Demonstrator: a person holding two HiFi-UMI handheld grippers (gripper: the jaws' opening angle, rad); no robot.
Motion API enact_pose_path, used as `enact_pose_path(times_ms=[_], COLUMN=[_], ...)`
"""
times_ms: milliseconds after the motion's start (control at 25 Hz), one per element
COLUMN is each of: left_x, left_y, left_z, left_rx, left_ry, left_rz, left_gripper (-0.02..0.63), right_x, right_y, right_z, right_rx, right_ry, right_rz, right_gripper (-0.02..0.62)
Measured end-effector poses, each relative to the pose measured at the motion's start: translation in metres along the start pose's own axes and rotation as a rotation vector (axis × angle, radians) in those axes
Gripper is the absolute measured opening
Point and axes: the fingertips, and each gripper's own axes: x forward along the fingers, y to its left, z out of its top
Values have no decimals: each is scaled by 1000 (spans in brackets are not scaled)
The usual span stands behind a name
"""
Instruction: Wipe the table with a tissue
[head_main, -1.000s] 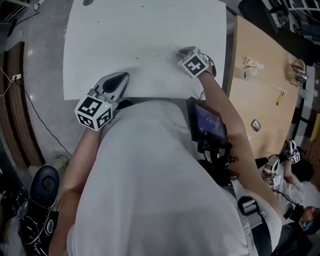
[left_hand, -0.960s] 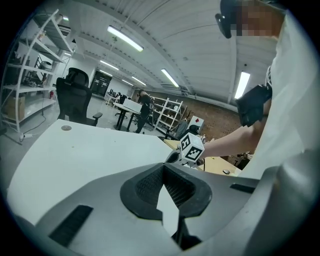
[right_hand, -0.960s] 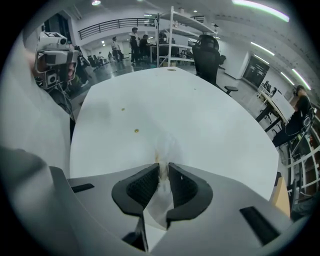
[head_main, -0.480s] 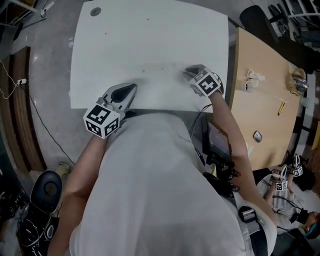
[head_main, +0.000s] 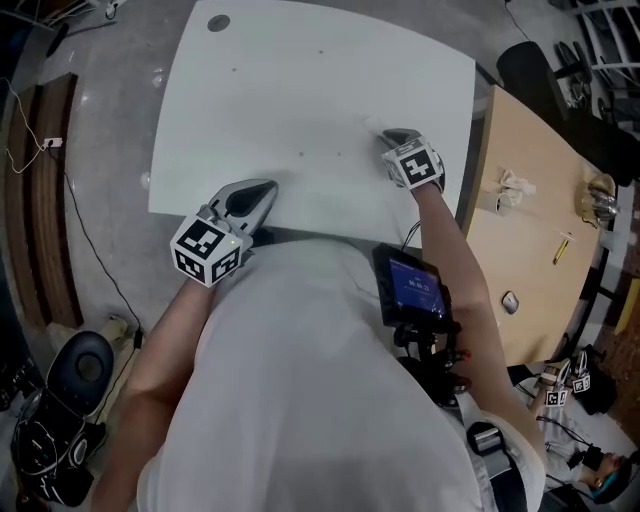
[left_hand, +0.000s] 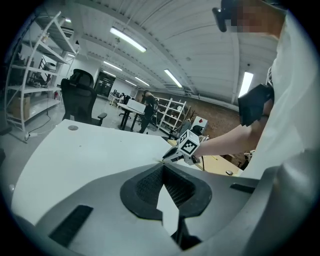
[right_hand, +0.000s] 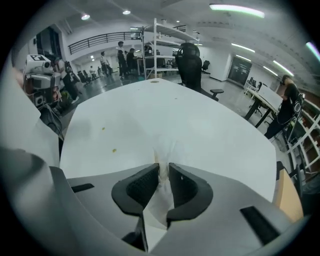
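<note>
Head view: a white desk (head_main: 300, 80) fills the upper part of the frame, with both tools near its front edge. The right tool (head_main: 393, 136) points steeply down at the desktop towards the right side, clenched on a white tissue (right_hand: 163, 149). The right gripper view shows the tissue pinched between the dark pads and spreading onto the desk surface just past the tips. Two small yellowish specks (right_hand: 114, 149) lie on the desk to the left of the tissue. The left tool (head_main: 258, 192) sits over the front edge, well apart from the right one. In the left gripper view its pads meet at the tips with nothing between them — closed and empty. A wooden desk (head_main: 520, 230) stands just beside the white one on the right, with a crumpled pale wad (head_main: 513, 190) on it.
</note>
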Motion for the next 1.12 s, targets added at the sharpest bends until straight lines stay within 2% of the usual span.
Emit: enact_pose_path(times_ms=[160,360,440,520,680,720,800,1040,1120], left_x=[-6,-1,3,6,13,14,16,21,20], left_y=[8,8,7,6,5,5,5,8,10], left_z=[-4,-6,-3,1,6,6,7,5,5], left_rx=[-22,-25,-19,-12,0,2,4,0,-2], left_ry=[-10,-7,-7,-6,-2,0,3,8,10], left_rz=[28,21,11,1,-16,-19,-24,-32,-29], left_gripper=[5,5,6,5,6,5,6,5,6], right_x=[5,0,-3,-6,-11,-12,-16,-43,-49], right_y=[10,48,62,71,63,60,54,50,70], right_z=[0,-5,-9,-14,-17,-17,-20,-3,7], right_rx=[45,22,45,129,384,402,356,63,-57], right_ry=[-38,-80,-87,-99,-150,-158,-162,-187,-188], right_rz=[12,142,203,264,357,349,287,-44,-75], right_gripper=[67,67,67,67,70,96,134,141,140])
